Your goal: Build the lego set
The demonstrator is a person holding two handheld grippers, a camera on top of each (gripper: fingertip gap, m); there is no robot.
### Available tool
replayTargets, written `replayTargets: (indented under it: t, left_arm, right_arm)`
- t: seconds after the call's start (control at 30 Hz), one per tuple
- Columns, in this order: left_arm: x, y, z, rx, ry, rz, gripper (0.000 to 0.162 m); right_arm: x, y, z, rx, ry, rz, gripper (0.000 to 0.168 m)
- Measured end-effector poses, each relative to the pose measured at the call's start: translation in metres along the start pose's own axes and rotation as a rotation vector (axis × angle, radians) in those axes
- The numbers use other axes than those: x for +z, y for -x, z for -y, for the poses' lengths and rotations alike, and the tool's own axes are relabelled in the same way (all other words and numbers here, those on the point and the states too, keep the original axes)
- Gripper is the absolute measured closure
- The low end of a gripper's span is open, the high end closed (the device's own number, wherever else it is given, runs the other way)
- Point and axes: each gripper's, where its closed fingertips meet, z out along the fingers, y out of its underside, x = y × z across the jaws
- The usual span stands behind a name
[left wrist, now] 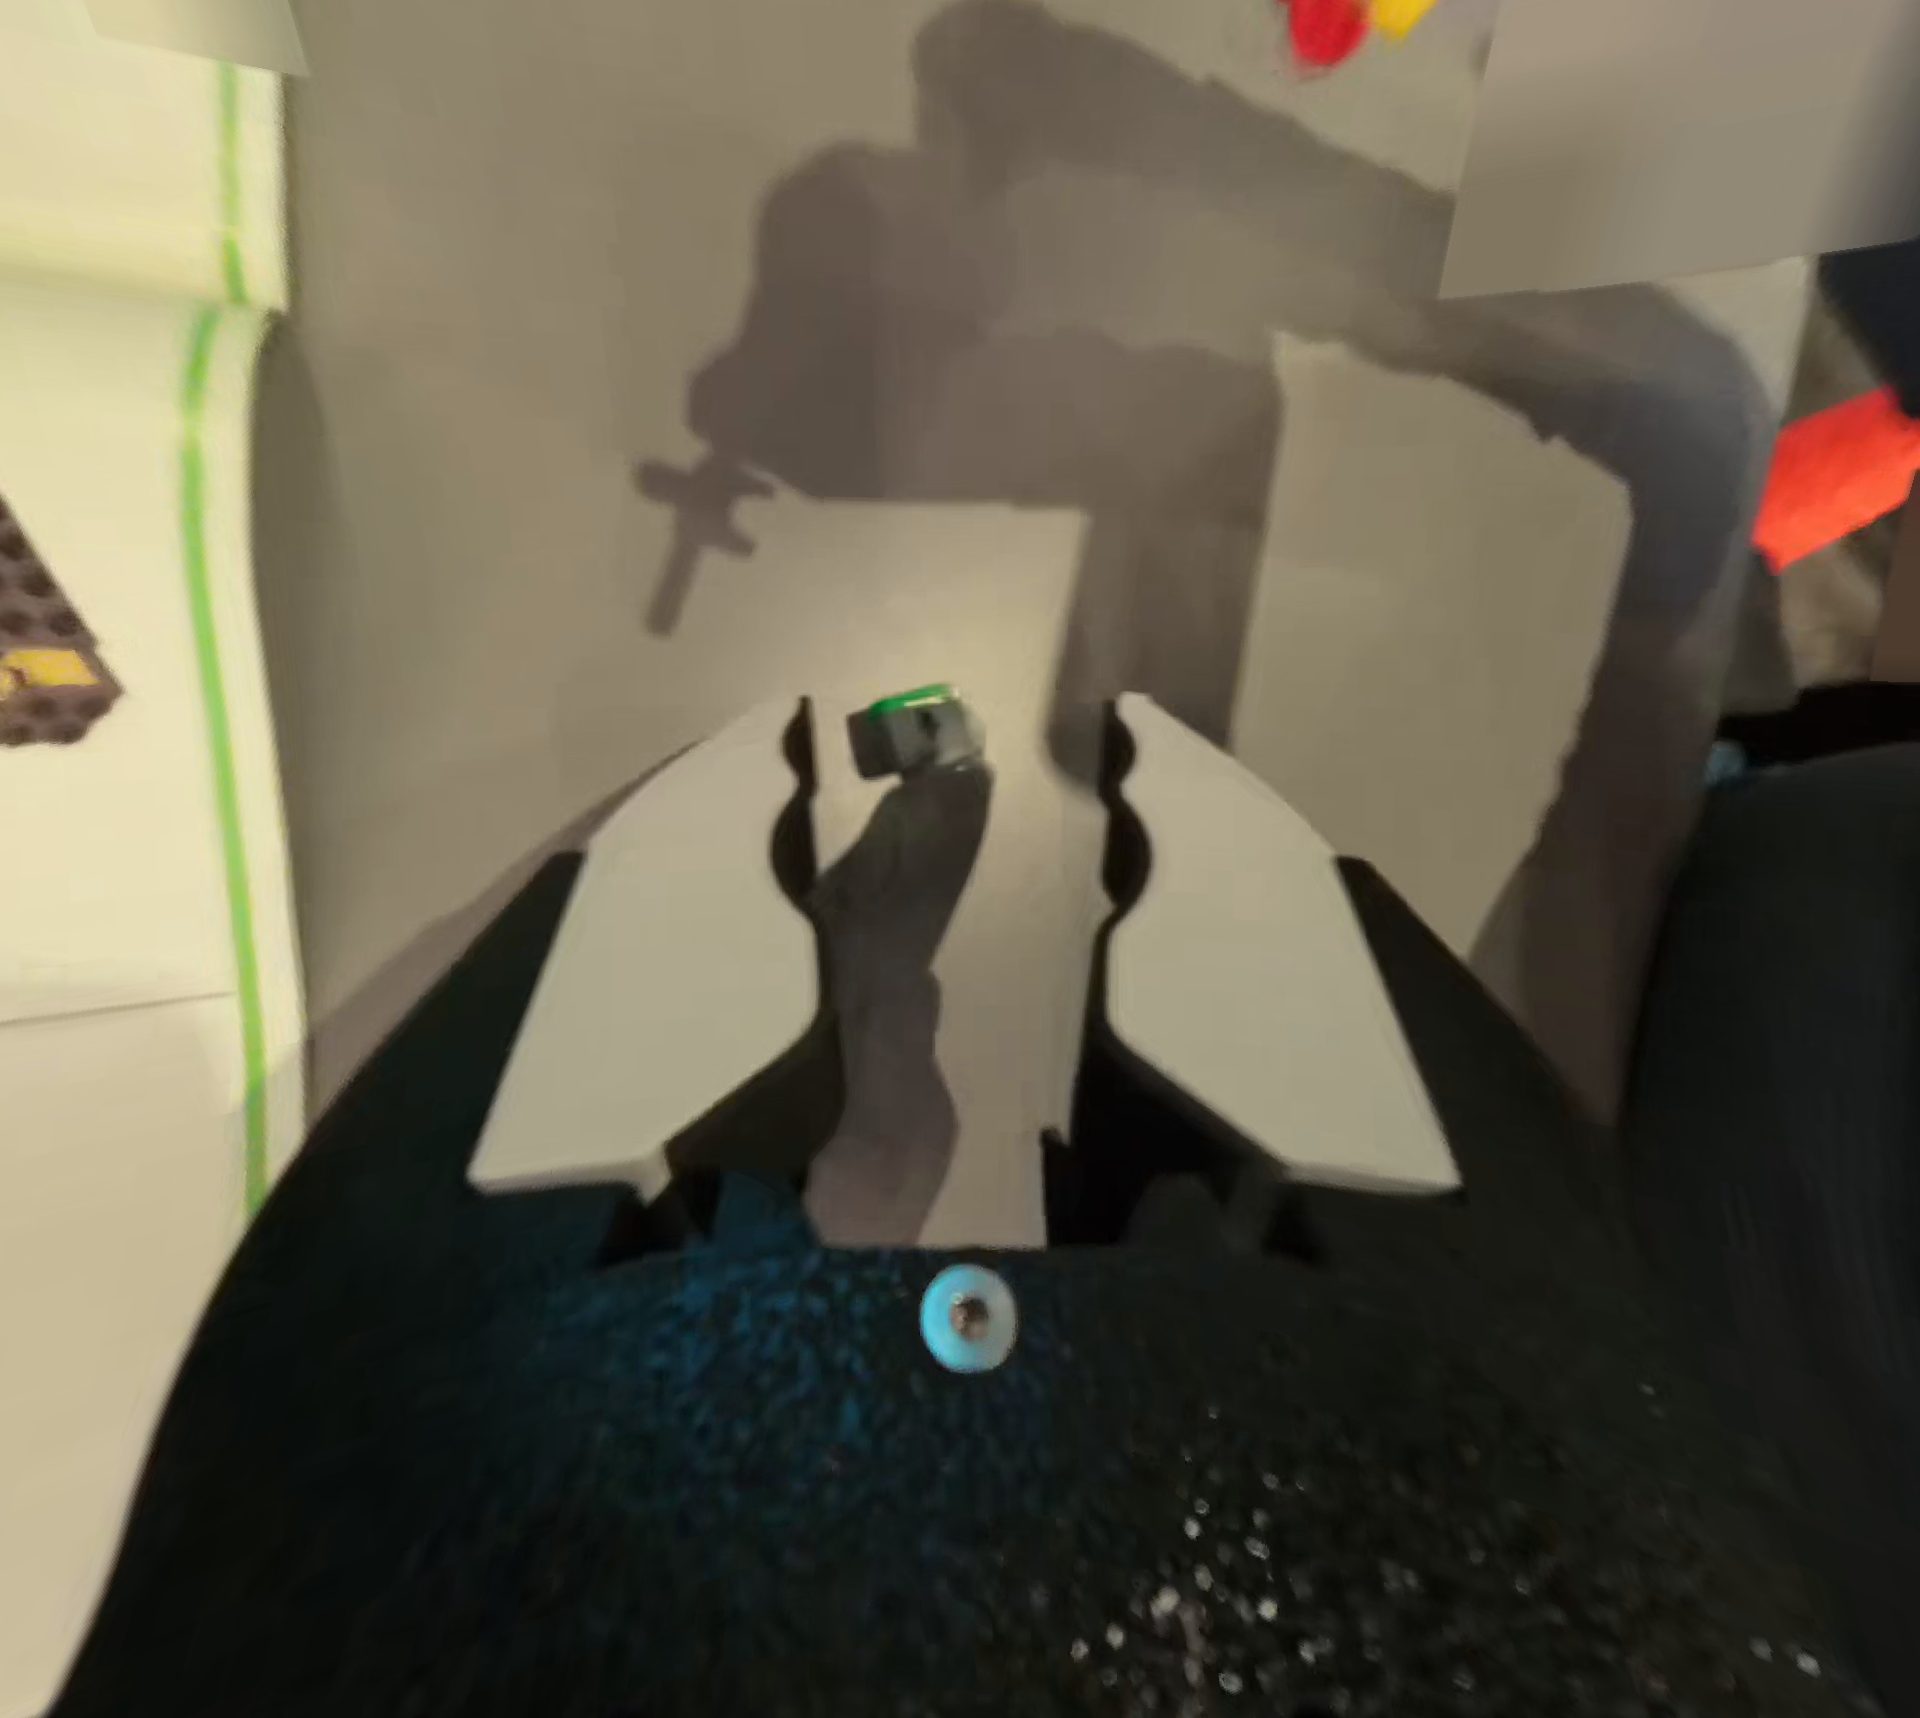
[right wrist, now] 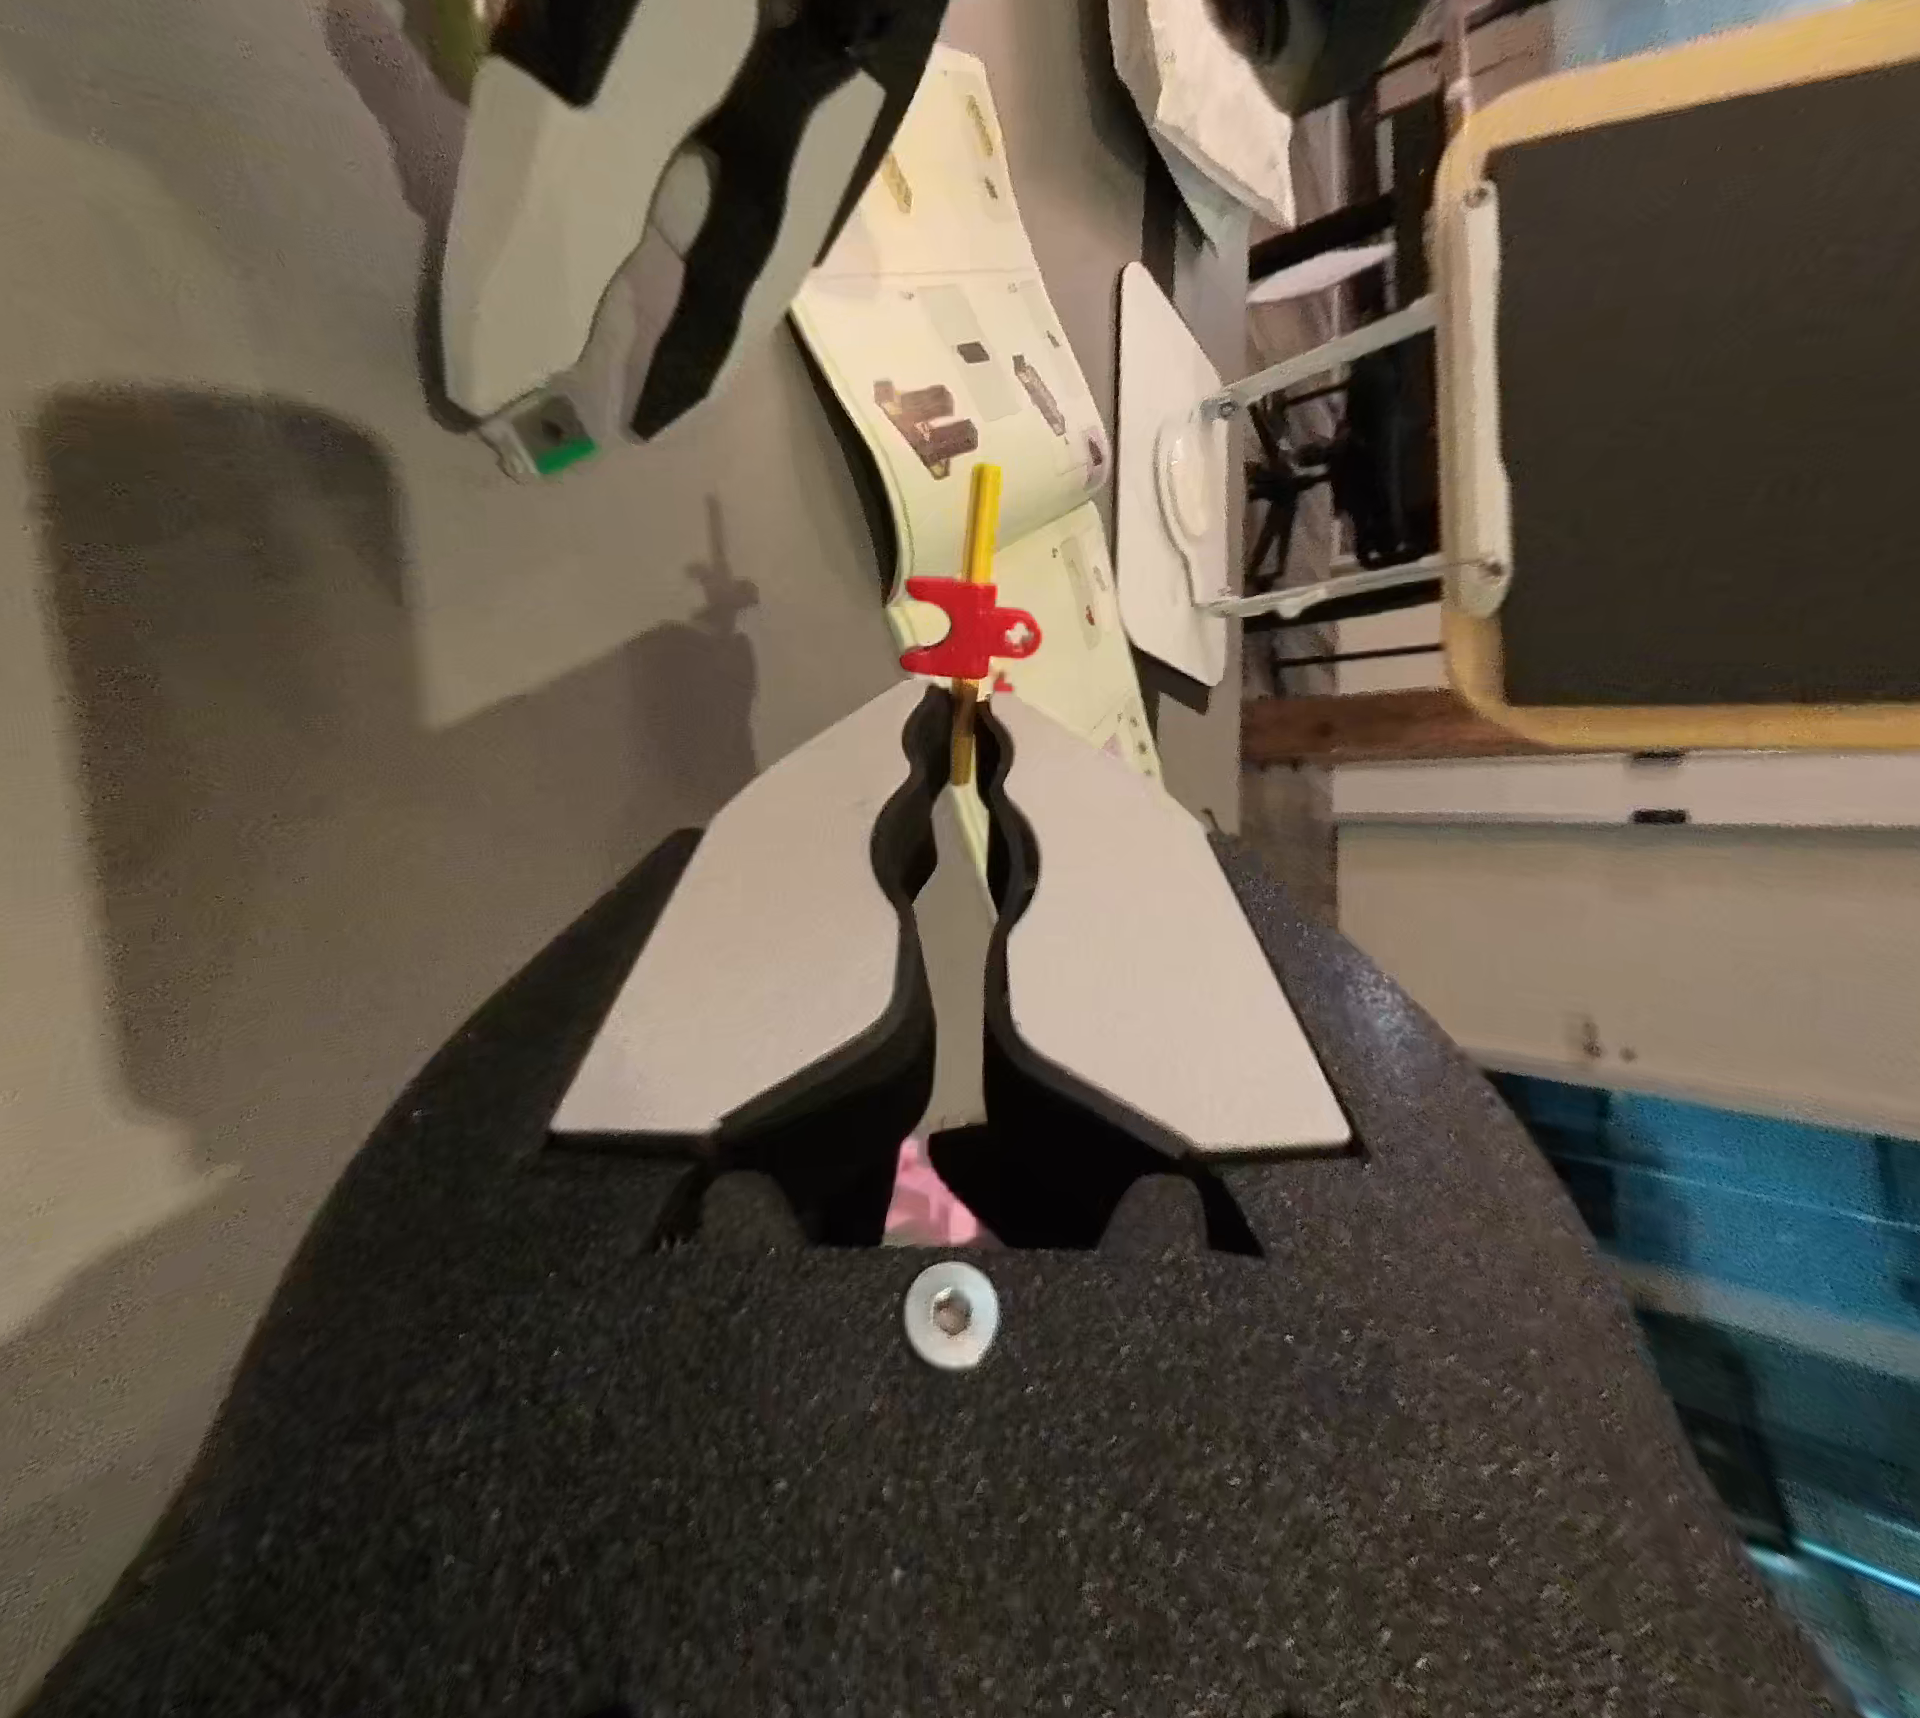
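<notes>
Right gripper (right wrist: pixel 961 712) clenched on yellow axle (right wrist: pixel 982 525), red connector (right wrist: pixel 961 629) threaded on it, held upright at 12 o'clock for mating. Left gripper (left wrist: pixel 956 733) spread wide; grey-green block (left wrist: pixel 914 726) between tips, grip not evident. Instruction booklet (right wrist: pixel 997 380) open at 1 o'clock for reference.

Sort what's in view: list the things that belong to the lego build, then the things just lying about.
In the job:
right gripper, shut on yellow axle
red connector on the axle
grey-green piece
left gripper, open
instruction booklet

Lying about:
white board
black panel
</notes>
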Motion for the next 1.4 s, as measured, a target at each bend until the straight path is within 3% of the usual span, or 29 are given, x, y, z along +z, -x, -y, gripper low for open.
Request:
replayTargets:
  t: [0.17,0.23,0.33,0.43,0.63,0.7,0.77,1.07,1.4]
  left_arm:
    - [-0.042,-0.029,0.060,0.057,-0.421,-0.089,0.124]
    - [-0.053,-0.039,0.073,0.106,-0.482,-0.091,0.126]
    - [-0.053,-0.048,0.077,0.134,-0.460,-0.109,0.133]
    - [-0.050,-0.049,0.079,0.141,-0.454,-0.110,0.153]
    - [-0.051,-0.040,0.076,0.150,-0.429,-0.050,0.158]
    - [-0.053,-0.044,0.078,0.133,-0.436,-0.090,0.158]
    - [-0.052,-0.044,0.078,0.133,-0.424,-0.100,0.158]
    - [-0.045,-0.043,0.078,0.105,-0.386,-0.096,0.158]
    - [-0.039,-0.042,0.081,0.059,-0.356,-0.078,0.158]
  right_arm:
    - [-0.002,-0.005,0.010,-0.148,0.019,-0.066,0.164]
    - [-0.003,-0.005,0.014,-0.186,0.028,-0.070,0.164]
    - [-0.002,-0.005,0.019,-0.229,0.034,-0.074,0.164]
    - [-0.001,-0.004,0.022,-0.252,0.036,-0.075,0.164]
    - [-0.002,-0.004,0.026,-0.227,0.001,-0.107,0.162]
    - [0.002,0.001,0.020,-0.184,0.030,-0.063,0.141]
    - [0.006,0.004,0.017,-0.160,0.040,-0.035,0.135]
    - [0.008,0.001,0.011,-0.180,0.110,-0.041,0.157]
    - [0.011,0.000,-0.001,-0.198,0.254,-0.066,0.162]
